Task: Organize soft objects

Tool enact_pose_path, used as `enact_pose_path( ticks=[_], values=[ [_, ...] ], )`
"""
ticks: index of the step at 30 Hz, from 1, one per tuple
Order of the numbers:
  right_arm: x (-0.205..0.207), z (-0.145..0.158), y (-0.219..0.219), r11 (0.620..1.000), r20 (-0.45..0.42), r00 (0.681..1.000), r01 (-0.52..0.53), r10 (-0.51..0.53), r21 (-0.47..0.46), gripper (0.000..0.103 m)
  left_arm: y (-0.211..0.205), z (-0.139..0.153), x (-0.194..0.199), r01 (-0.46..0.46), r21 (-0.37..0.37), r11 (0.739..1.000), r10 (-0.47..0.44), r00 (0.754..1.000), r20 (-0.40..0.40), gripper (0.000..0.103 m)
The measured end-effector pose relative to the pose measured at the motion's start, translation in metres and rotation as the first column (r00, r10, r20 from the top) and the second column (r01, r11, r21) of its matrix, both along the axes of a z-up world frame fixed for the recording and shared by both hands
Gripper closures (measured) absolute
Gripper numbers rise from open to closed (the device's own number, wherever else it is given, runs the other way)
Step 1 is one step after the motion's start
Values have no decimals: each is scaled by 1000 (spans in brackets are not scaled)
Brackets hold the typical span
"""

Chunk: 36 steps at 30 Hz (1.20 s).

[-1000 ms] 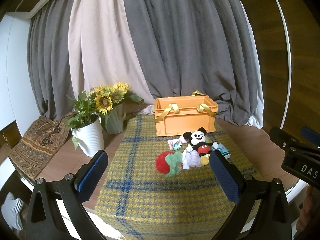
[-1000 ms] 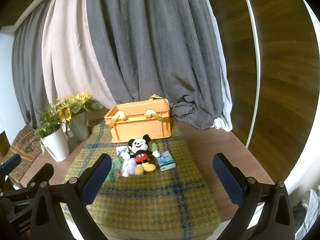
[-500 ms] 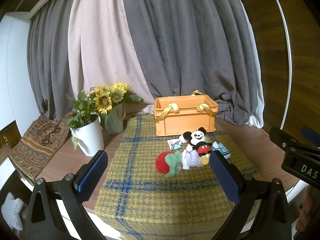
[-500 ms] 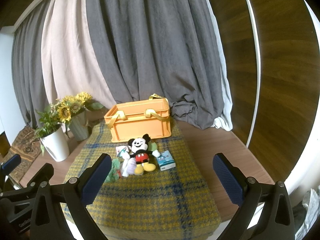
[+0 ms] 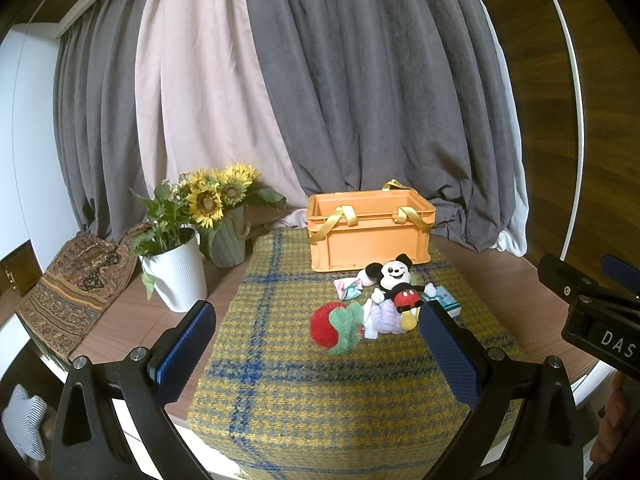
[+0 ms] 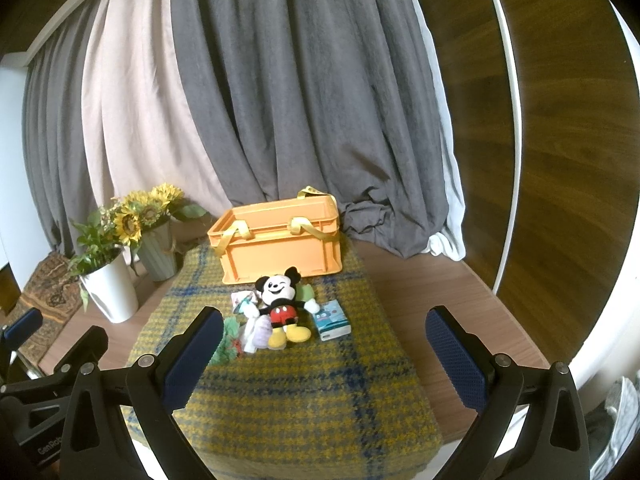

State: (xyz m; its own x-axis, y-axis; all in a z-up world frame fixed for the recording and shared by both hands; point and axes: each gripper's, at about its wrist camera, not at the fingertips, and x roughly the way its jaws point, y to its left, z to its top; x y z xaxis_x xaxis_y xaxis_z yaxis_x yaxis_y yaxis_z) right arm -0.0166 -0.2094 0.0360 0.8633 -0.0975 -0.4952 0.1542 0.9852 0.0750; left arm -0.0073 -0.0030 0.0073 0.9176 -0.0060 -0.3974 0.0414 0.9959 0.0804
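Observation:
A Mickey Mouse plush (image 5: pixel 398 288) (image 6: pixel 280 304) lies on a yellow-and-blue plaid cloth (image 5: pixel 300 392) (image 6: pixel 304 396), in front of an orange crate (image 5: pixel 370 226) (image 6: pixel 280 242) with yellow strap handles. Beside the plush lie a red-and-green fuzzy toy (image 5: pixel 336 326) (image 6: pixel 226 346), a pale purple soft piece (image 5: pixel 382 316) (image 6: pixel 260 332), a small patterned cloth (image 5: pixel 348 287) (image 6: pixel 242 302) and a blue tissue pack (image 5: pixel 446 302) (image 6: pixel 332 322). My left gripper (image 5: pixel 316 354) and right gripper (image 6: pixel 320 358) are both open and empty, held above the cloth's near part, short of the toys.
A white pot with a plant (image 5: pixel 176 272) (image 6: pixel 110 288) and a grey vase of sunflowers (image 5: pixel 228 236) (image 6: pixel 158 252) stand left of the cloth. A patterned fabric (image 5: pixel 76 288) lies far left. Grey and beige curtains hang behind. A wooden wall stands on the right.

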Motion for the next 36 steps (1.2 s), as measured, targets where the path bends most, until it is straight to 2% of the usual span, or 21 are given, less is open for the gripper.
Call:
enact_pose_path(
  ticks=[7,14,22,29,36],
  values=[
    [5,-4,-1,1000,-14,1000,-14,14,17,1,-3,-3,6,0,-23,1000,-1,1000,-31,0],
    [19,-19,-2,999,-45,999,-13,16,52,1,-4,-13,20,-13,22,1000,14,999,-46,0],
    [59,-43,2,998,-88,996,-8,14,59,2,-4,-37,61,7,108,994,-3,999,-35,0],
    [105,-67,12,998,-134,990,-33,39,45,10,5,-63,111,71,82,994,-61,991,-119,0],
    [150,-98,26,999,-198,980,-23,32,47,16,10,-96,162,144,38,989,-133,968,-214,1]
  ],
)
